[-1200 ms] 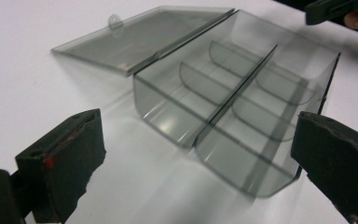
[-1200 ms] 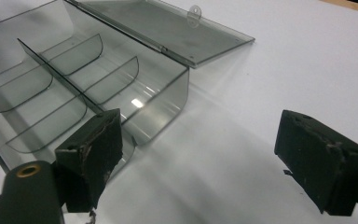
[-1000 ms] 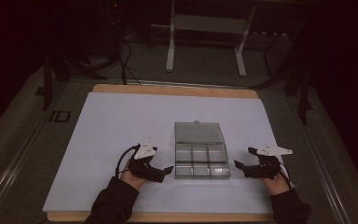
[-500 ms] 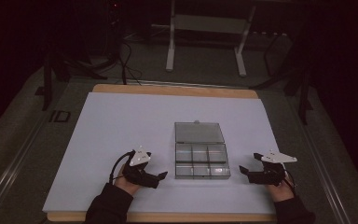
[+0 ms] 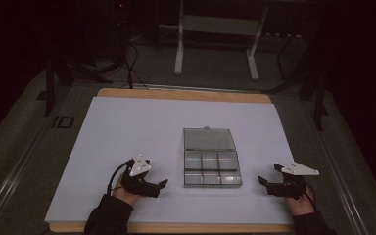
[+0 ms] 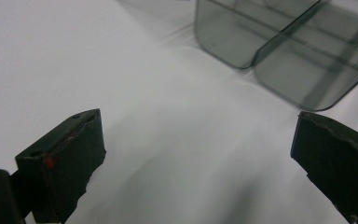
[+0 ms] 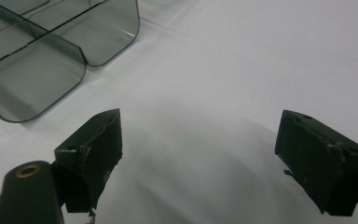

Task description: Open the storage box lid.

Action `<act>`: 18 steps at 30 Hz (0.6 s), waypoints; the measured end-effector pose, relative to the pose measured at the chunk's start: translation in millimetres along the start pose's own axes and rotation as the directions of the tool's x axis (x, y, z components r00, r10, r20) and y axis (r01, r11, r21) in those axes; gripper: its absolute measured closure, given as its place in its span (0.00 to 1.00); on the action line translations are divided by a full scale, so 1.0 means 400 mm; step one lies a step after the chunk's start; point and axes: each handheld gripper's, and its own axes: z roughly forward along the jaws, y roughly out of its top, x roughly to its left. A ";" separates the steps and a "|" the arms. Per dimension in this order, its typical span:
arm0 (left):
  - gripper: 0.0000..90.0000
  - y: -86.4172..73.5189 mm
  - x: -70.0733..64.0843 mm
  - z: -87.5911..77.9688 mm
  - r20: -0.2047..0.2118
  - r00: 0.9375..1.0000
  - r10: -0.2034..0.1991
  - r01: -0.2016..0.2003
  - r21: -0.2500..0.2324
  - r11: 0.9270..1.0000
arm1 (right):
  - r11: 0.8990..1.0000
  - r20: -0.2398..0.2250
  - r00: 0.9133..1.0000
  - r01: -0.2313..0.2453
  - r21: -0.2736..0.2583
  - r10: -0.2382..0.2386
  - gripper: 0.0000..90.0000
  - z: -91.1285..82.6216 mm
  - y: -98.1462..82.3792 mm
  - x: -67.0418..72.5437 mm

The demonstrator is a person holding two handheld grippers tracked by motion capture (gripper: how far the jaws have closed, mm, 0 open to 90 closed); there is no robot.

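- High view, and we're looking down on a table (image 5: 127, 122) under a white sheet, with a clear plastic compartment box (image 5: 210, 161) sitting right at the centre of it.
- The box's lid lies open and flat toward 12 o'clock; the divided tray faces 6 o'clock, two rows of three cells, and nothing can be made out inside them.
- At 8 o'clock from the box sits the left gripper (image 5: 156, 186), held in a left hand (image 5: 125, 192), jaws pointing toward 3 o'clock, at the box but short of it.
- Over at 4 o'clock from the box, the right gripper (image 5: 267, 182), in the right hand (image 5: 301, 200), points toward 9 o'clock, near the tray's corner and apart from it.
- Both carry a grey three-cornered plate on top; dark sleeves come in from 6 o'clock.
- Beyond the table at 12 o'clock, a white metal stand (image 5: 215, 44) on a dark floor.
- Left gripper view now: the left gripper (image 6: 196, 154) has its two black jaws spread wide, bare white sheet between them, nothing held.
- The compartment box (image 6: 284, 56) lies ahead at 1 o'clock, a rounded corner nearest, not touching.
- Right gripper view: the right gripper (image 7: 198, 144) also stands wide apart, holding nothing.
- The compartment box (image 7: 51, 51) sits off at 10 o'clock, clear of the jaws.
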 end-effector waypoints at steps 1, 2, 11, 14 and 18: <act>0.04 -0.003 0.003 0.000 -0.008 1.000 -0.003 0.003 0.003 1.000 | 1.000 0.006 1.000 0.000 -0.001 0.000 0.16 -0.001 -0.001 -0.002; 0.04 -0.004 0.006 -0.001 -0.003 1.000 -0.009 0.009 -0.002 1.000 | 1.000 0.006 1.000 0.000 -0.001 0.000 0.16 -0.001 -0.001 -0.002; 0.04 -0.010 0.003 -0.010 -0.027 1.000 -0.004 0.002 -0.041 0.999 | 0.999 0.054 0.998 -0.028 -0.020 0.029 0.16 -0.005 -0.005 -0.008; 0.04 -0.012 0.000 -0.010 -0.035 0.999 -0.001 -0.001 -0.047 0.999 | 0.999 0.063 0.997 -0.034 -0.028 0.036 0.15 -0.006 -0.006 -0.008; 0.04 -0.012 0.003 -0.010 -0.037 0.999 -0.009 0.007 -0.045 0.999 | 0.999 0.075 0.997 -0.028 -0.030 0.030 0.15 -0.006 -0.008 -0.005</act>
